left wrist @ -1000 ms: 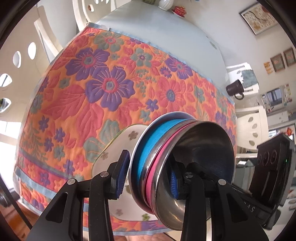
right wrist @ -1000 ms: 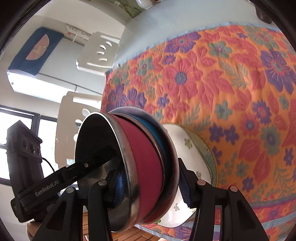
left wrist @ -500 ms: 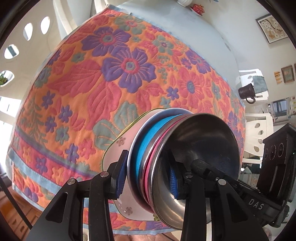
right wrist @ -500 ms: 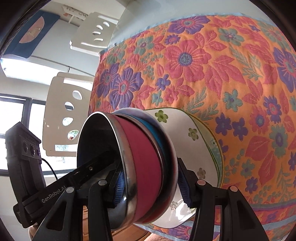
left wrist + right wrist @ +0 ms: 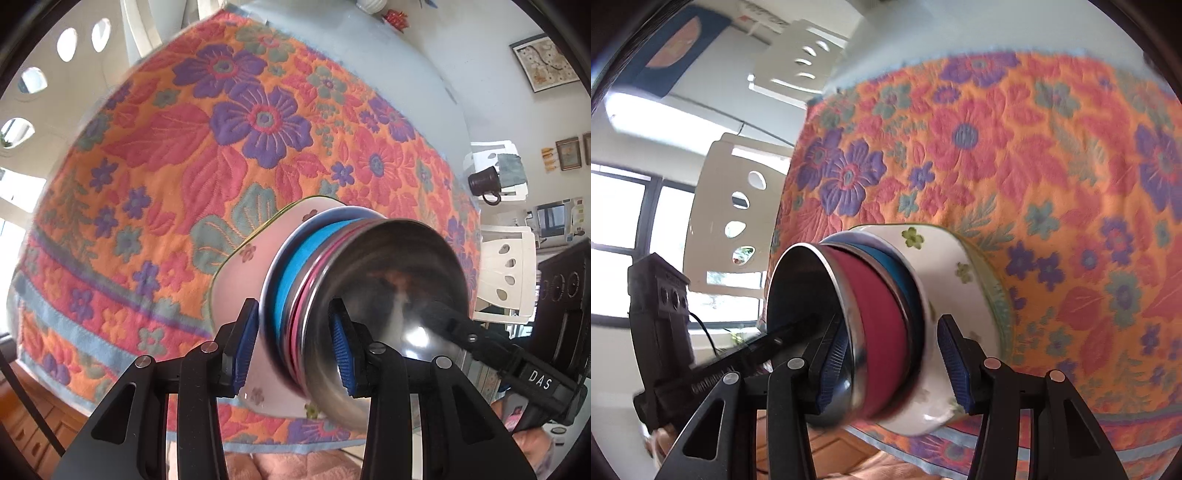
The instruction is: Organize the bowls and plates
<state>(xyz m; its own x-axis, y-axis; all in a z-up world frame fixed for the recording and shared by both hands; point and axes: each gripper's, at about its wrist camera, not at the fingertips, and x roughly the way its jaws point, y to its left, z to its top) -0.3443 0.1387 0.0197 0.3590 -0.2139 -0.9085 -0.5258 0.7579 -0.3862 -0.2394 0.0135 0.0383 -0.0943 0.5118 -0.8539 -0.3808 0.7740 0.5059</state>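
— What have your tongs got hold of?

— A nested stack. My left gripper (image 5: 293,347) has its blue pads on either side of the steel bowls (image 5: 369,295): one pad inside the top bowl, the other behind the rim of the lower one. The pink band (image 5: 317,273) and the blue band (image 5: 291,273) of the two bowls sit between the pads, so the left is clamped on them.

— And the right?

— My right gripper (image 5: 892,363) takes the same stack from the opposite side. One pad is inside the top steel bowl (image 5: 812,314); the other presses the outside of the white dish (image 5: 945,280) with green flowers. It is closed on bowls and dish together.

— Where is the stack?

— Tipped on its side, open mouth facing away from the cloth (image 5: 184,147), over the near edge of the table. Whether the dish touches the cloth, I cannot tell; the picture is blurred there.

— Anything else around?

— White chairs (image 5: 727,206) beside the table, and a dark mug (image 5: 485,182) off to the far side.
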